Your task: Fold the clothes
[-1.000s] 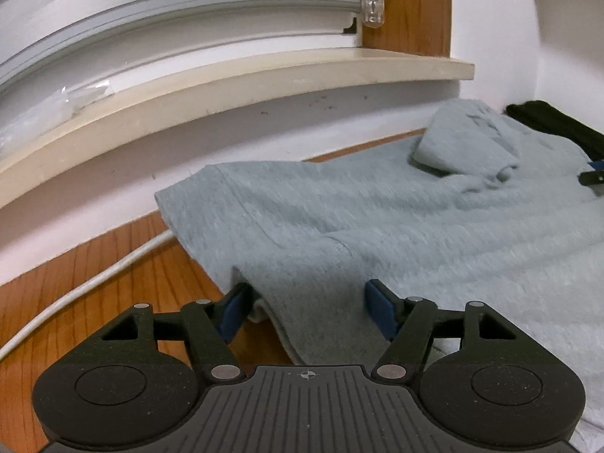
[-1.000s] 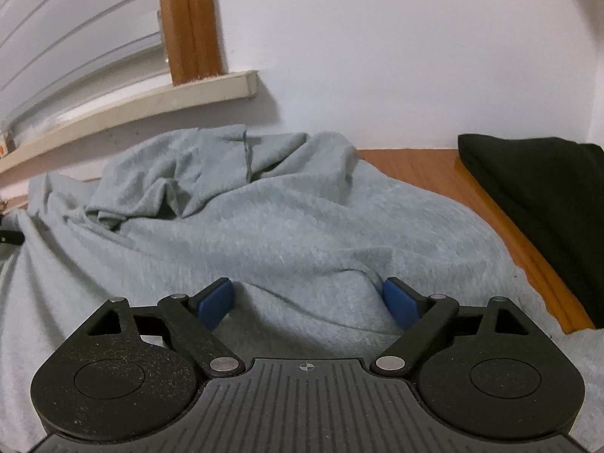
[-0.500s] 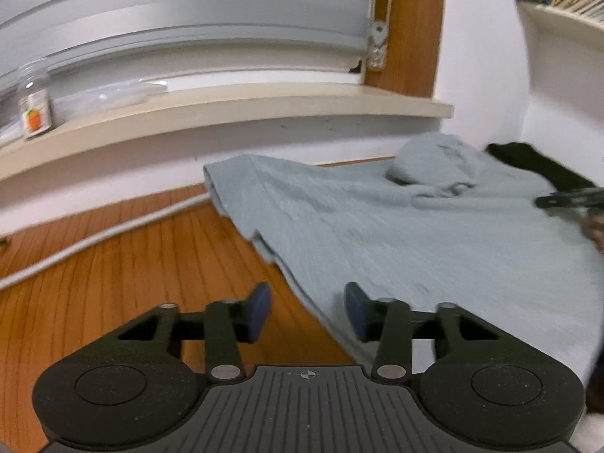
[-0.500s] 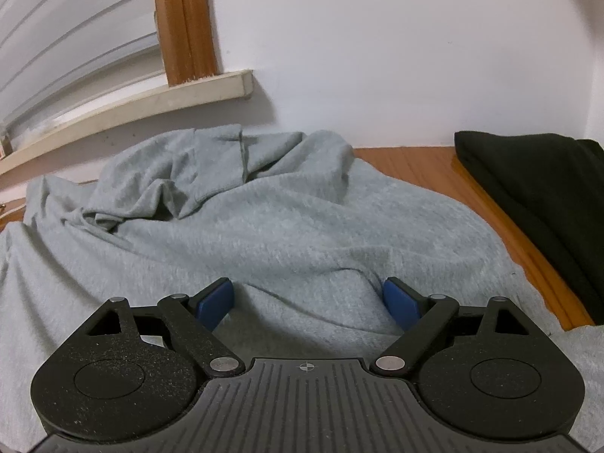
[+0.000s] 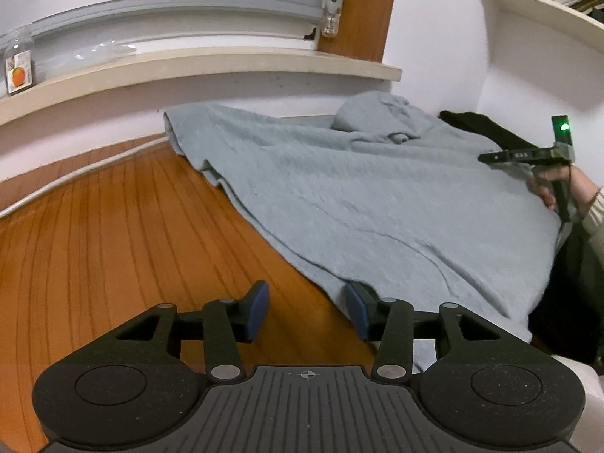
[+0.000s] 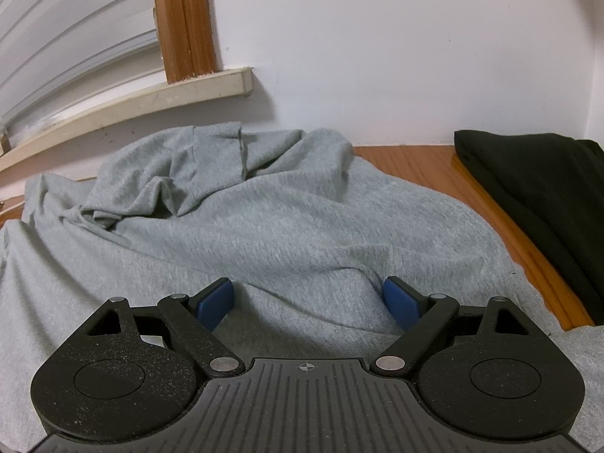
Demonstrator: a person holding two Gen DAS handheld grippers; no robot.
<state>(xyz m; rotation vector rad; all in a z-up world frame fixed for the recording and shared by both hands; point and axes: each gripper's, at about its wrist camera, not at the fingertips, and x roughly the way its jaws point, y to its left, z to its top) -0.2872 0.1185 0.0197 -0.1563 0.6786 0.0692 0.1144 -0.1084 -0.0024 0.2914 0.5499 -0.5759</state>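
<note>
A: Left tongs [image 5: 306, 311] — jaws part-open and widening a little, nothing between the pads. Bare wooden counter [image 5: 113, 234] shows through the gap. The near edge of the grey sweatshirt [image 5: 358, 204] lies just beside the right-hand pad; touching or not, can't tell.

B: Right tongs [image 6: 308, 304]?

A: Spread wide, pads astride a raised ridge of the same grey cloth. Whether they press it or only straddle it, the right wrist view doesn't settle. From the left wrist view, the other tool sits at the garment's far side, with the person's hand [image 5: 547, 185] on its handle.

B: And beyond the tongs?

A: Garment spread across the counter ahead and to the right of the left tongs, hood bunched at the far end near the wall. A folded black garment [image 6: 536, 196] lies past it, to the right of the right tongs. White cable [image 5: 75, 185] runs along the wall, left.

B: Step in hand, by your reckoning?

A: Laying out, no fold made yet; left tongs look free and between grips.

B: Next?

A: Likely slide the left tongs right onto the near hem and pinch it, then lift both sides together so the cloth folds evenly.
</note>
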